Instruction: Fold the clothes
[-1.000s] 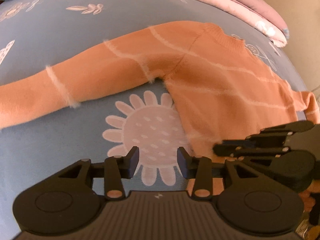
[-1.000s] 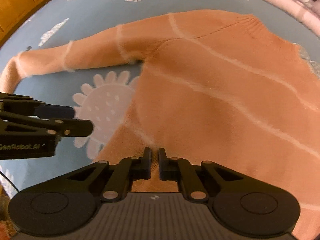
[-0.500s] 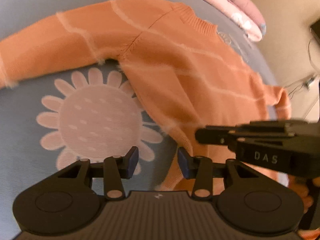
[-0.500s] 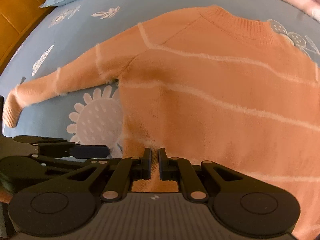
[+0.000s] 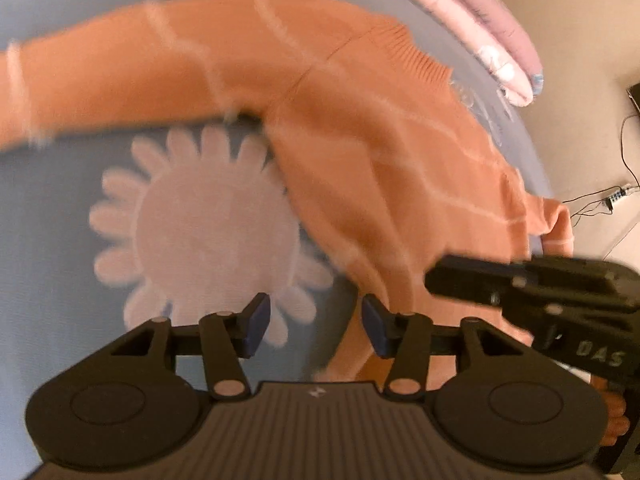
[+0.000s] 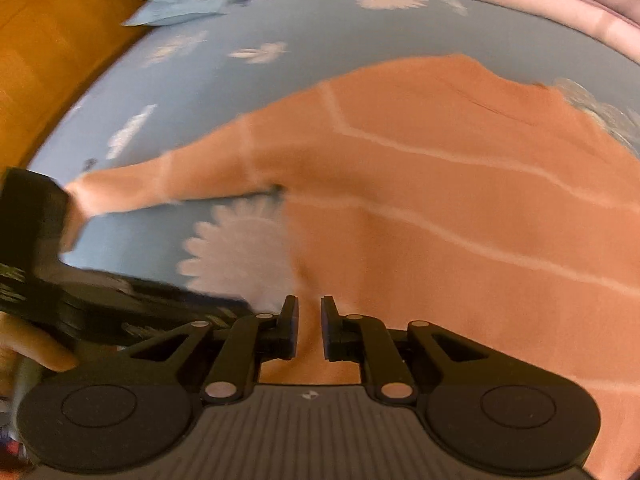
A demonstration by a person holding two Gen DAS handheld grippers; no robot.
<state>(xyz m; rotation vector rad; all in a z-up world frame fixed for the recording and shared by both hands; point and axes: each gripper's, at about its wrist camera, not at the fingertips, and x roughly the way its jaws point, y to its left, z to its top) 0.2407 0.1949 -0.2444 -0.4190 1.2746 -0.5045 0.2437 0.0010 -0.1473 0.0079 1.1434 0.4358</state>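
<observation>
The left claw (image 5: 313,325) hovers with jaws opening and nothing between them, above the blue flower-print bed cover (image 5: 60,208). The right claw (image 6: 309,328), opening from a narrow gap, hangs empty over the orange knitted sweater with pale stripes (image 6: 440,208), spread flat, sleeve stretching left. Its hem is nearest the right claw but hidden below both views; motion blur softens edges.

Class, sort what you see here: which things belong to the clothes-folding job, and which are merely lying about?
Belongs to the job:
- orange sweater, spread flat on the bed
- left claw, jaws opening, nothing between them
- right claw, jaws opening above the hem

Lying about:
- blue flowered bedsheet
- pink folded quilt
- blue pillow
- cable on the floor
</observation>
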